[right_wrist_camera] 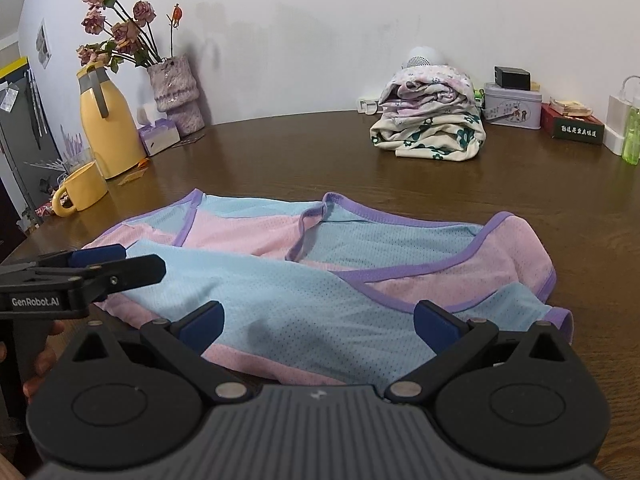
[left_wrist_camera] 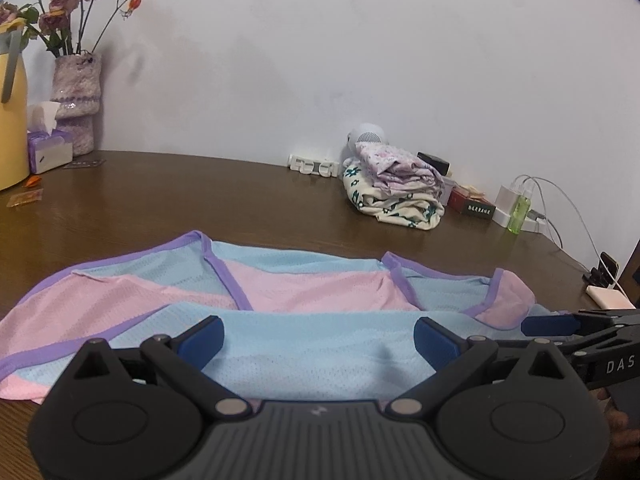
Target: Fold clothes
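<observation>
Near the front edge of the brown wooden table (right_wrist_camera: 520, 216), a pink-and-blue mesh garment (right_wrist_camera: 320, 264) with purple trim is lying spread out sideways, its near part already doubled over so that a blue panel is sitting on top of the pink. Both tools are hovering low over that near hem, side by side, which looks to me like a person lining up for the next fold. The left gripper (left_wrist_camera: 319, 338) is pointing at the middle of the blue panel with its blue pads wide apart and nothing between them. The right gripper (right_wrist_camera: 319, 322) is doing the same further right, fingers spread and empty, the cloth lying loose underneath. Each tool is showing at the edge of the other's view, so they are working close together.

Far across the table, near the wall, a stack of folded clothes (right_wrist_camera: 430, 120) is resting, a lilac floral piece on top of a cream one with green flowers; I judge it is being kept there to leave room for the spread garment. Over on the far left, a yellow jug (right_wrist_camera: 106, 120), a yellow mug (right_wrist_camera: 82, 192), a tissue box (right_wrist_camera: 158, 140) and a vase of dried roses (right_wrist_camera: 176, 92) are standing well clear of the work. I would guess the mesh will slide easily, so a firm pinch at the hem is needed.
</observation>
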Tool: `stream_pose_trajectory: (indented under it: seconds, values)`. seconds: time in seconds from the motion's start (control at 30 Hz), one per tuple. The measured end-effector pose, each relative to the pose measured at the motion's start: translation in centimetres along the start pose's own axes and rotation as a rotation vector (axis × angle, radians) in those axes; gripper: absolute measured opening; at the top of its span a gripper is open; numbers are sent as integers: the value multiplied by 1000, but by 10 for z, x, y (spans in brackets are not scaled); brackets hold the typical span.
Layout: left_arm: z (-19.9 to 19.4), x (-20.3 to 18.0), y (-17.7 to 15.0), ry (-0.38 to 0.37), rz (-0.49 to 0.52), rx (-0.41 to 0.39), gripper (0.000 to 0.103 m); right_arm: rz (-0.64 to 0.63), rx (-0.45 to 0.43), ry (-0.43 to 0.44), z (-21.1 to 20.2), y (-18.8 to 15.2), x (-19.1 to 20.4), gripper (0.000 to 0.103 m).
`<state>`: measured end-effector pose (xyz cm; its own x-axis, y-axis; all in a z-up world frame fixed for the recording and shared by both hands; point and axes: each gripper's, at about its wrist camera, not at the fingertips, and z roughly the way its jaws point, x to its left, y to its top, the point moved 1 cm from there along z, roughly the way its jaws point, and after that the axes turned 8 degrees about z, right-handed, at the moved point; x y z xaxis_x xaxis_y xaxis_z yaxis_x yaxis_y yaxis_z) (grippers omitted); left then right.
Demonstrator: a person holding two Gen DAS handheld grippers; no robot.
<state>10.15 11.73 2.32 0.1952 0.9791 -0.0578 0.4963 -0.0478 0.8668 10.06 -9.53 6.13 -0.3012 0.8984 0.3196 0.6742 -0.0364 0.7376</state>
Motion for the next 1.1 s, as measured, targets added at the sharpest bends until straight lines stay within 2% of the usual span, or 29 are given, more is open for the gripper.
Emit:
stream_pose_trajectory:
  seconds: [0.33, 0.53, 0.93, 1.1]
  values:
    - [2, 1, -1, 1, -8, 19, 101, 8, 22, 24, 3, 0, -2, 103]
    - [4, 1, -1, 11, -10, 38, 101, 50, 42, 76, 3, 5, -7, 103]
    - [5, 0, -1, 4, -6, 44, 101, 46, -15, 110, -12, 12, -6, 103]
    - [-5, 17, 13, -56, -54, 30, 101, -13, -70, 167, -25, 34, -9, 103]
